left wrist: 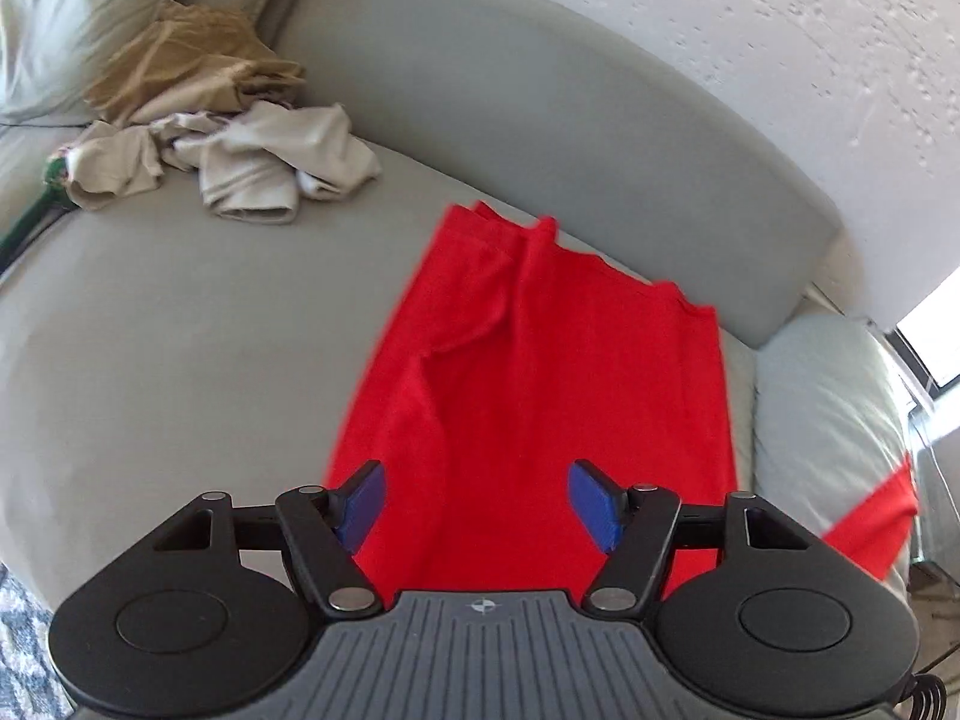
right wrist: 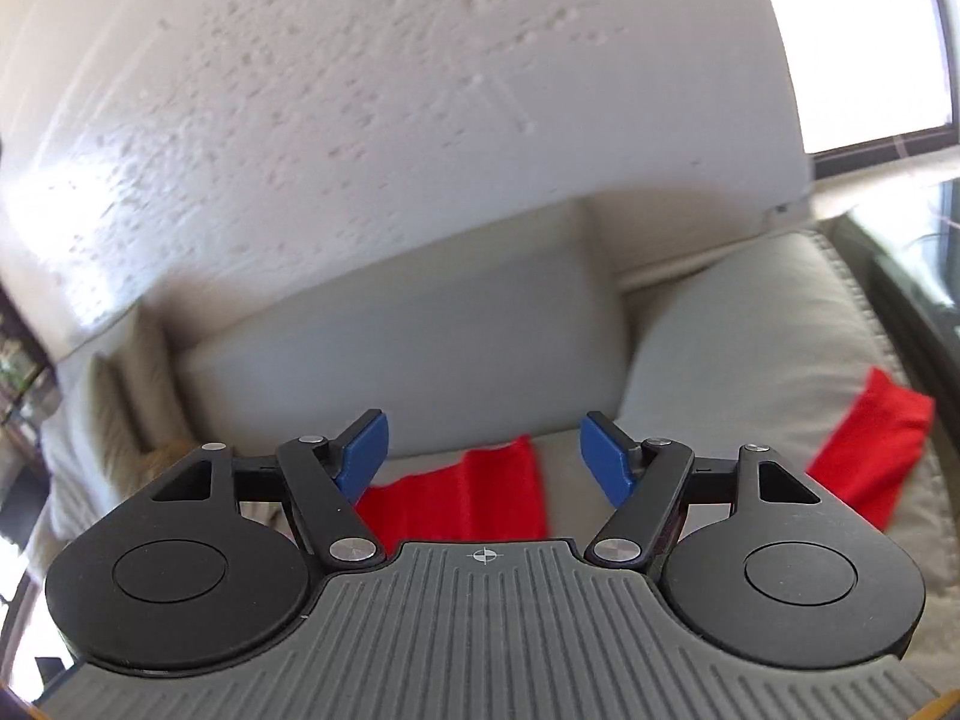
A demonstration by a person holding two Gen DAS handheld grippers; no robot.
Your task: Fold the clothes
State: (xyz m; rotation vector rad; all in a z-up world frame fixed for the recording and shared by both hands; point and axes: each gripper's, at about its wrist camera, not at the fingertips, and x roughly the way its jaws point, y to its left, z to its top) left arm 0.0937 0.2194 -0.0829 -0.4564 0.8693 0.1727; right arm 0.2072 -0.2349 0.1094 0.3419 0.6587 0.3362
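A red garment (left wrist: 540,384) lies spread on the grey sofa seat (left wrist: 180,372), partly folded lengthwise, its far end near the backrest. One red part hangs over the right armrest cushion (left wrist: 870,522). My left gripper (left wrist: 477,501) is open and empty, hovering above the garment's near end. My right gripper (right wrist: 483,459) is open and empty, raised and facing the backrest; the red garment (right wrist: 468,498) shows below it and a red part (right wrist: 870,450) lies on the armrest cushion.
A pile of beige and tan clothes (left wrist: 228,138) sits at the sofa's far left beside a pillow (left wrist: 78,18). A textured white wall (right wrist: 390,90) rises behind the backrest (right wrist: 408,360). A window (right wrist: 936,30) is at right.
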